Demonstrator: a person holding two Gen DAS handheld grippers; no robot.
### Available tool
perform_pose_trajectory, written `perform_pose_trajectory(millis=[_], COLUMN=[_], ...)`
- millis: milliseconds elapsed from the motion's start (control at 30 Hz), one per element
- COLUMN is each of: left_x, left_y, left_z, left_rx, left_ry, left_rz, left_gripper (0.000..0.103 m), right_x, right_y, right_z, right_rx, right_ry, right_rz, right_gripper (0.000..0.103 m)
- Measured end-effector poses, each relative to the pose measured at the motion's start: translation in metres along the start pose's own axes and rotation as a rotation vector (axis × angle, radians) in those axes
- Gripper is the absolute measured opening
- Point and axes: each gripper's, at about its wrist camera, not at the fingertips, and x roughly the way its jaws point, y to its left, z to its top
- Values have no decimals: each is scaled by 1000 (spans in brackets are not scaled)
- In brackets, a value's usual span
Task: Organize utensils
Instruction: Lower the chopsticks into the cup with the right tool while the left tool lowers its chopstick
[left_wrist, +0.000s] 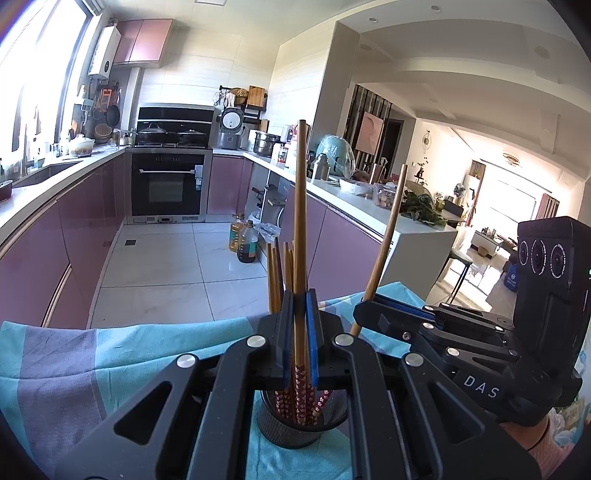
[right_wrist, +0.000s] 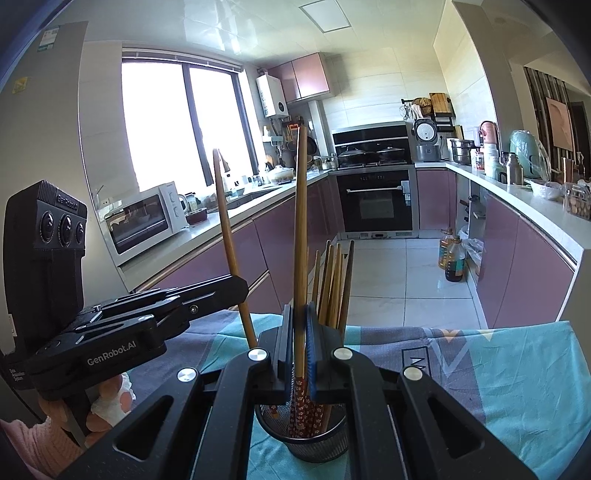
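Note:
A black mesh holder (left_wrist: 301, 424) stands on the teal and grey cloth and holds several wooden chopsticks with red flowered ends; it also shows in the right wrist view (right_wrist: 314, 439). My left gripper (left_wrist: 300, 314) is shut on one upright chopstick (left_wrist: 301, 206) just above the holder. My right gripper (right_wrist: 299, 325) is shut on another upright chopstick (right_wrist: 301, 221) above the same holder. Each gripper shows in the other's view, the right one (left_wrist: 369, 308) and the left one (right_wrist: 236, 286), each pinching its tilted chopstick.
The cloth (right_wrist: 517, 376) covers the table's near part. Beyond are purple kitchen cabinets (left_wrist: 74, 240), an oven (left_wrist: 168, 184), a white microwave (right_wrist: 144, 221), oil bottles (left_wrist: 243, 240) on the tiled floor and a cluttered counter (left_wrist: 369, 199) at the right.

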Motion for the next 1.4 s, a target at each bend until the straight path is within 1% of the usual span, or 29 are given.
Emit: perform_pose_trajectory(millis=[400,767,1167,1400], left_x=[1,4,18,21], left_y=[1,-3,-2,-3], left_z=[0,-7,-7,-14], left_rx=[4,15,29,34], left_ry=[15,41,81,93], left_rz=[5,20,26,31], left_gripper=[7,7,7,7], right_x=[4,8,12,16], right_y=[-2,-2,-3,-3], right_z=[-6,-12,-17,-21], right_rx=[8,17,26,31], right_ry=[20,40,60,73], right_rz=[-4,-5,-5,-5], right_gripper=[6,6,5,5])
